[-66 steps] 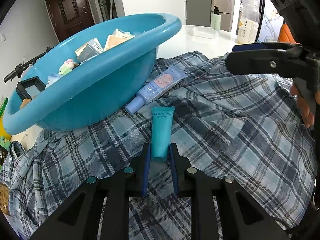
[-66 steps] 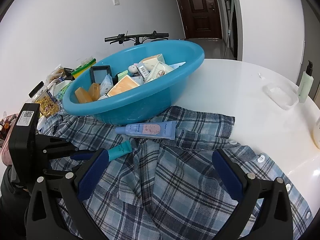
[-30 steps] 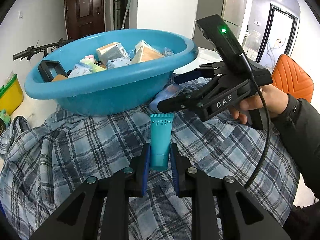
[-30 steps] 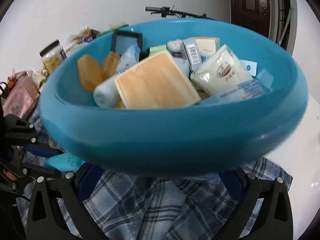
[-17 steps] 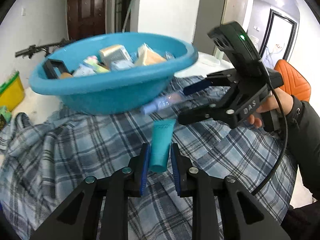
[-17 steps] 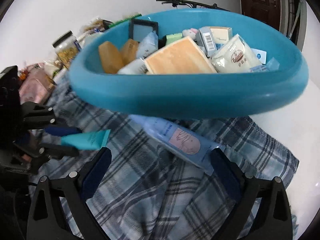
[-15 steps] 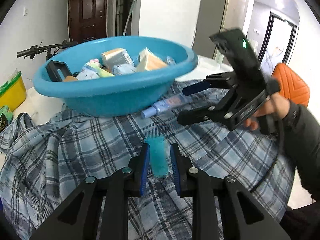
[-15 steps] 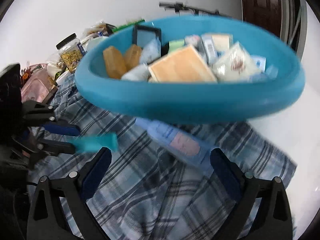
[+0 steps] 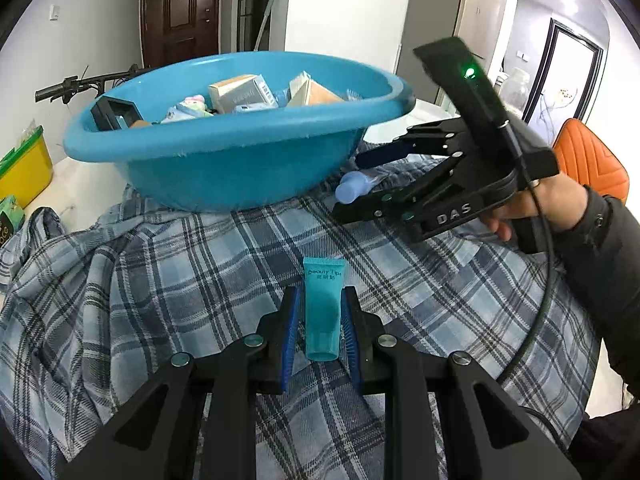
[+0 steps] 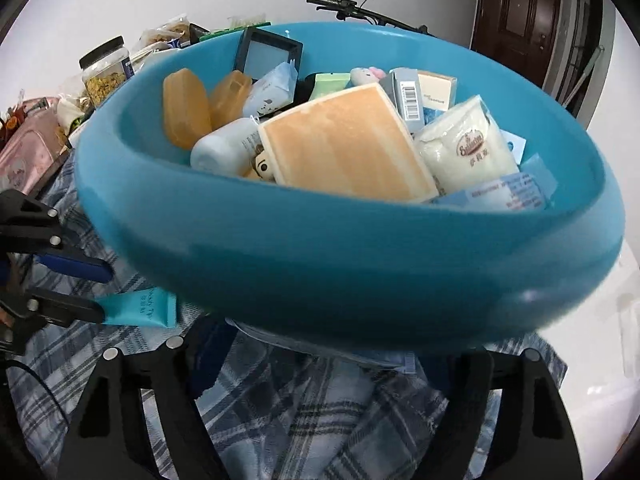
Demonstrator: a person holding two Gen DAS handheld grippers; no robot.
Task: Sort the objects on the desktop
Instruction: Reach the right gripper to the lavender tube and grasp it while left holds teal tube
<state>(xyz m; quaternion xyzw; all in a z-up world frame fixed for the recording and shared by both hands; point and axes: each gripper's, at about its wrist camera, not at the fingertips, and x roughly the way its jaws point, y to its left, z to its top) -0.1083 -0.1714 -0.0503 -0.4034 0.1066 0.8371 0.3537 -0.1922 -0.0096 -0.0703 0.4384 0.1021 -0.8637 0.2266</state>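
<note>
A blue-and-white plaid shirt (image 9: 168, 264) is spread over the white desk (image 9: 86, 178), covering most of it. On the shirt sits a blue plastic basin (image 9: 240, 148) heaped with sorted things: an orange box (image 10: 346, 146), two amber soap bars (image 10: 186, 110), a white pouch (image 10: 466, 146), small cartons and a black-framed mirror (image 10: 268, 56).

The left gripper (image 9: 320, 326) is clamped on a teal tube (image 9: 322, 308), cap end toward the camera, the flat end pointing at the basin; the tube is held above the shirt, near the basin's front wall. The right gripper (image 9: 362, 182) reaches in from the right with its fingers spread wide on either side of a pale blue tube (image 9: 354, 188), which lies on the shirt just beside the basin; the right hand (image 9: 536, 208) grips its handle. From the right wrist view the basin fills the frame and hides most of that tube.

Around the desk: a dark brown door (image 9: 180, 12) in a white wall, bicycle handlebars (image 9: 80, 84) behind the basin, a yellow container (image 9: 22, 164) at the left edge, an orange chair (image 9: 592, 164) at the right, and a jar (image 10: 106, 74) among packets of food at the desk's far side.
</note>
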